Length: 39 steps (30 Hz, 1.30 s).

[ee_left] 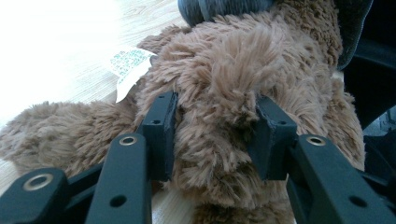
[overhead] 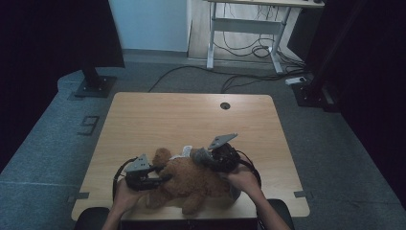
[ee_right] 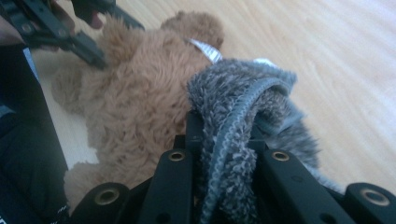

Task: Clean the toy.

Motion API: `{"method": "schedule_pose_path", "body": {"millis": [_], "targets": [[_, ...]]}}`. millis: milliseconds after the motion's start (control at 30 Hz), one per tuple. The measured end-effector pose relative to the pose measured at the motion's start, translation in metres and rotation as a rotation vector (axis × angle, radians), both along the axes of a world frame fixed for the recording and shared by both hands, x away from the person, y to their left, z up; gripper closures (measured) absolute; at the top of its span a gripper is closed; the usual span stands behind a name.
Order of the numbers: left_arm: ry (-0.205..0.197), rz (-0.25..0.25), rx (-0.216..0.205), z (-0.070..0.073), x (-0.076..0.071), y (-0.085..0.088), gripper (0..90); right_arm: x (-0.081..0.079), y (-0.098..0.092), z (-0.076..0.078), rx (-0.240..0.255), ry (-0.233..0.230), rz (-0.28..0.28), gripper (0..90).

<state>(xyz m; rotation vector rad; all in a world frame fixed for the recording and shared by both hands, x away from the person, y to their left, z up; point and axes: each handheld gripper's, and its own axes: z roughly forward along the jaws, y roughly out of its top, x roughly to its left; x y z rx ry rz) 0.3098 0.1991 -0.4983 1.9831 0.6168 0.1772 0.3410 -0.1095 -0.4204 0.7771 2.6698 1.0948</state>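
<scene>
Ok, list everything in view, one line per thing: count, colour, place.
teddy bear: one, brown, lying near the front edge of the table, between the two grippers.
grey cloth: one, dark grey, fuzzy with a stitched hem, at the bear's right side.
label: one, white with green print, sticking out of the bear's fur.
table: one, light wood, with a round hole near its far edge.
desk frame: one, white, on the floor beyond the table, cables under it.
left gripper: one, black, shut on the teddy bear's fur.
right gripper: one, black, shut on the grey cloth.
hands: two, at the table's front edge.
</scene>
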Motion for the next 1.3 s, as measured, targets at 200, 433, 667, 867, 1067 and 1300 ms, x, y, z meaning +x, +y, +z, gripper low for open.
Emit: {"method": "schedule_pose_path", "body": {"millis": [200, 433, 667, 867, 1067, 1300], "targets": [[0.008, 0.002, -0.003, -0.001, 0.001, 0.000, 54.7, -0.008, -0.011, -0.002, 0.010, -0.004, -0.012, 78.9], [0.010, 0.001, -0.004, -0.001, 0.001, 0.000, 54.8, -0.025, -0.034, 0.000, -0.002, -0.028, -0.049, 78.4], [0.010, 0.002, -0.004, -0.001, 0.001, 0.000, 54.8, -0.037, -0.064, -0.007, 0.010, -0.008, -0.108, 77.7], [0.015, 0.003, -0.007, -0.001, 0.001, 0.001, 54.8, -0.045, -0.090, -0.023, 0.000, 0.025, -0.174, 76.8], [0.018, 0.005, -0.010, -0.001, 0.002, 0.001, 54.8, -0.047, -0.115, -0.048, -0.029, 0.070, -0.255, 76.9], [0.020, 0.004, -0.012, -0.001, 0.002, 0.001, 54.9, -0.057, -0.125, -0.031, 0.016, 0.027, -0.281, 78.1]]}}
